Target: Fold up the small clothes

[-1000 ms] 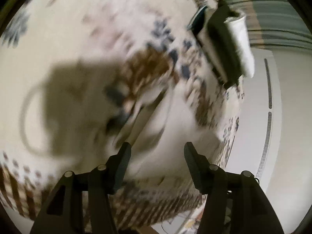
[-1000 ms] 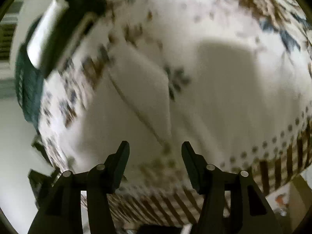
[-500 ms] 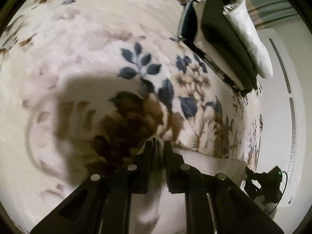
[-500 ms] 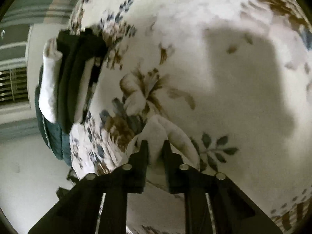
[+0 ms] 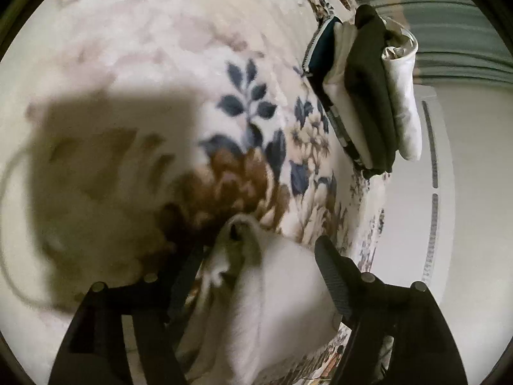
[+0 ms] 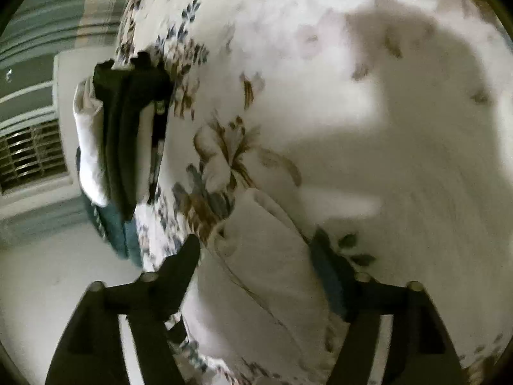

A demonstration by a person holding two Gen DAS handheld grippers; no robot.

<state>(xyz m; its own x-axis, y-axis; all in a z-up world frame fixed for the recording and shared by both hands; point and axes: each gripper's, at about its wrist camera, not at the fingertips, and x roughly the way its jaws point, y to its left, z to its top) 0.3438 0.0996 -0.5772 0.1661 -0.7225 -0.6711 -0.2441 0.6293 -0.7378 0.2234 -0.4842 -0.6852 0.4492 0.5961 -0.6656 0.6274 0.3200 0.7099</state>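
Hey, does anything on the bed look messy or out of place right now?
Nothing stands out. The white garment lies folded on the floral blanket between the open left claw; the right claw is open too. The stack of folded clothes sits neatly near the blanket's edge.

White garment (image 5: 282, 292) on a cream blanket (image 5: 160, 64) with blue-and-brown flowers; stack (image 5: 368, 96) is white, black, teal.

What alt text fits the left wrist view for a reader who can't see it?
The open left gripper straddles a white garment lying bunched on a floral blanket, its fingers clear of the cloth. A stack of folded clothes, dark and white, sits at the blanket's far right edge.
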